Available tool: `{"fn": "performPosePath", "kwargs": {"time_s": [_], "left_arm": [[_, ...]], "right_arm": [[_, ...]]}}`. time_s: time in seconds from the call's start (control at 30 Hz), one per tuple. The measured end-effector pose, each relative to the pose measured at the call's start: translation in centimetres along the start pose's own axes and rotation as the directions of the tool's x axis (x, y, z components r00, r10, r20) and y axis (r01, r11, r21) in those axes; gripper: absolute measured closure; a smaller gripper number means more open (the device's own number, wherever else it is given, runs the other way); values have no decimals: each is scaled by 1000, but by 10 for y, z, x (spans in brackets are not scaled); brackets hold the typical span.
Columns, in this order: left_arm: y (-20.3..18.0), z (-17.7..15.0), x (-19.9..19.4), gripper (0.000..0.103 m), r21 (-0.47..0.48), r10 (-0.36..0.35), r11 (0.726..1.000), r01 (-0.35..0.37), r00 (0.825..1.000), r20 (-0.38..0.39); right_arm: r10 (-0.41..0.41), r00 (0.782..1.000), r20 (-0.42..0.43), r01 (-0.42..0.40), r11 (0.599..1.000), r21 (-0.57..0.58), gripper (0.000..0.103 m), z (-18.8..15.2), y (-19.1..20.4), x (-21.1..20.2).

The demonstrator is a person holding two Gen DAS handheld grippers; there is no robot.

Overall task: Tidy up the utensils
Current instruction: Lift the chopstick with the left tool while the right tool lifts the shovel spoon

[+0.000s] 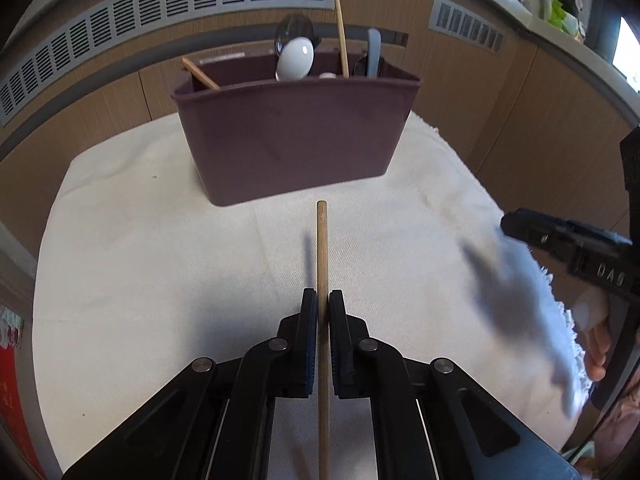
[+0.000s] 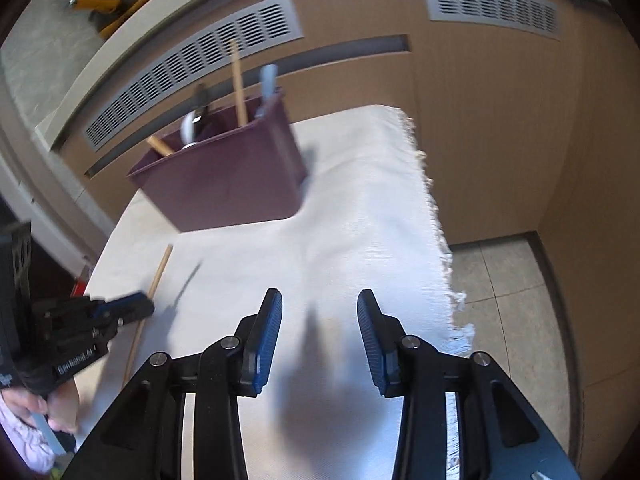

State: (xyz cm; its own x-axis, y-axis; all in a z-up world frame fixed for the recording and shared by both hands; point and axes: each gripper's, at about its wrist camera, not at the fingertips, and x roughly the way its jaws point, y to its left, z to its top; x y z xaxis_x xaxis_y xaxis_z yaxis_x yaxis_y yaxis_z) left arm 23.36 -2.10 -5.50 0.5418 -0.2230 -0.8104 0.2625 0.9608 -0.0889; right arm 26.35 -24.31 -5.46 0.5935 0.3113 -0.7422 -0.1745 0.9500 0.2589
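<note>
My left gripper (image 1: 322,300) is shut on a wooden chopstick (image 1: 322,240), which points ahead toward the maroon utensil holder (image 1: 296,132) and casts a shadow on the cloth. The holder stands upright at the far end and holds a white spoon (image 1: 295,60), two chopsticks, a dark spoon and a pale blue handle. My right gripper (image 2: 320,304) hovers open over bare cloth with nothing between its fingers. In the right wrist view the left gripper (image 2: 140,306) shows at the left with the chopstick (image 2: 160,272), and the holder (image 2: 224,184) stands beyond.
A white cloth (image 2: 360,208) covers the table, its fringed edge (image 2: 440,248) on the right above a tiled floor (image 2: 508,280). Wood panelling with grey vents (image 1: 160,4) rises behind the holder. A hand (image 1: 598,344) holds the right gripper (image 1: 512,226) at the table's right side.
</note>
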Motion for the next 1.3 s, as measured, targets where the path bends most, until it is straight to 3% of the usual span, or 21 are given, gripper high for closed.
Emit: {"fn": "performPosePath", "kwargs": {"time_s": [0.23,0.47,0.63,0.83,1.03,1.13,1.17,1.2,1.27,1.3], "left_arm": [[0,-1,-18,97,-13,-25,1000,26,999,46],[7,-4,-20,97,-73,-17,997,21,999,50],[14,-5,0,97,-151,4,988,-5,1000,-8],[3,-9,24,97,-158,54,985,-66,995,-83],[-11,-9,38,97,-135,120,981,-139,983,-139],[-13,-8,39,97,-124,130,981,-148,980,-149],[-13,-8,39,97,-122,128,982,-147,980,-151],[-13,-8,40,97,-120,127,982,-146,980,-154],[-13,-7,40,97,-112,126,983,-145,979,-159],[-14,-7,41,97,-102,128,984,-146,979,-161]], "right_arm": [[64,998,-18,-65,996,-66,65,-6,28,-6],[-24,999,-41,19,994,-112,63,-20,35,-3],[-59,998,-23,56,991,-126,63,-36,37,-8],[-33,998,53,36,998,-56,63,-41,12,-20],[-16,994,107,11,999,44,63,-40,-28,-24],[-118,968,223,88,987,136,63,-34,-87,-55],[-163,954,250,123,978,167,57,-34,-112,-63],[-211,942,261,163,968,192,45,-35,-138,-67],[-313,921,233,257,936,242,36,-45,-195,-59],[-360,914,187,306,914,268,36,-52,-222,-48]]}}
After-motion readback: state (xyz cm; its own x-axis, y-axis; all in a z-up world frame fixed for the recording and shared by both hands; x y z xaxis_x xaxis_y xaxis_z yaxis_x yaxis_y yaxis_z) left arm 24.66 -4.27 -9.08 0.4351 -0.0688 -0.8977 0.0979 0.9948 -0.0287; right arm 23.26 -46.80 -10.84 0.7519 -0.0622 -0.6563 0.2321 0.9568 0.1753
